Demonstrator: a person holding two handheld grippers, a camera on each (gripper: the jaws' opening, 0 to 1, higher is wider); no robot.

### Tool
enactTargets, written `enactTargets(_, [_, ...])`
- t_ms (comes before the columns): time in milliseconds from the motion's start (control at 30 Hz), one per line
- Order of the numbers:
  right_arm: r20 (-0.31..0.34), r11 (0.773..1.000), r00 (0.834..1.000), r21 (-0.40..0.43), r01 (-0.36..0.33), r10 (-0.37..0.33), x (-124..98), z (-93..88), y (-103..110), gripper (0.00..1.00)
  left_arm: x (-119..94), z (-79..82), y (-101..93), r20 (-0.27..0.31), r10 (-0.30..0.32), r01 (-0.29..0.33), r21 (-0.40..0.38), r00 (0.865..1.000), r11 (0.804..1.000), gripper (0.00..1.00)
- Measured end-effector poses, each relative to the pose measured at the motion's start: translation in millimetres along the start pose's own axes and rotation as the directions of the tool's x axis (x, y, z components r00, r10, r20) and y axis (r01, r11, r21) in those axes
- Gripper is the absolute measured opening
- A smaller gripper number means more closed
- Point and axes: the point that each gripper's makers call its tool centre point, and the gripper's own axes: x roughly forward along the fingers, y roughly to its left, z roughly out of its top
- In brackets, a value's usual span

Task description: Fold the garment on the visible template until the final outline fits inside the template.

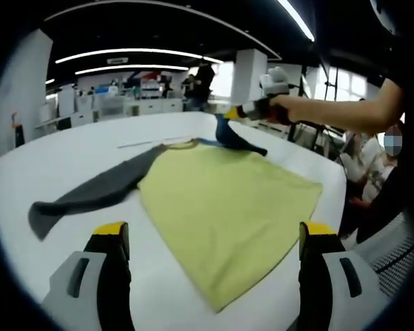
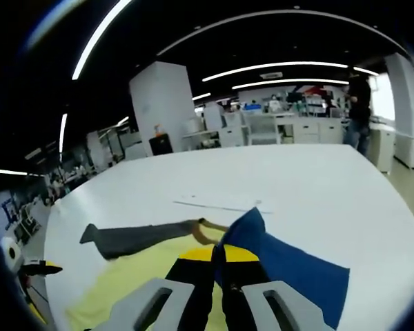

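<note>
Now your right gripper (image 2: pixel 217 265) pinches the blue sleeve (image 2: pixel 290 265) for folding; your left gripper (image 1: pixel 214 238) hangs wide above the yellow garment body (image 1: pixel 228 207).

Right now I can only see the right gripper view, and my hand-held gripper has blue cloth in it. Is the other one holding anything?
Observer: No. The left hand-held gripper has its jaws wide apart and holds nothing.
Operator: Where is it?
Observer: It hovers over the near corner of the yellow shirt, which lies spread flat on the table.
Operator: Is my blue sleeve off the table?
Observer: Yes. The right hand-held gripper pinches the blue sleeve up at the far edge of the shirt, and its end hangs down onto the yellow cloth.
</note>
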Motion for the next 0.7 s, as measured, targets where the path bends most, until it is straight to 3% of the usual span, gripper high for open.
enactTargets(700, [-0.021,0.995,0.996,-0.041,-0.088,0.087,30.4,2.8,47.7,0.00,-2.9,-1.4,-3.3,0.002,0.009,-0.009,-0.008,1.000,1.000,0.99])
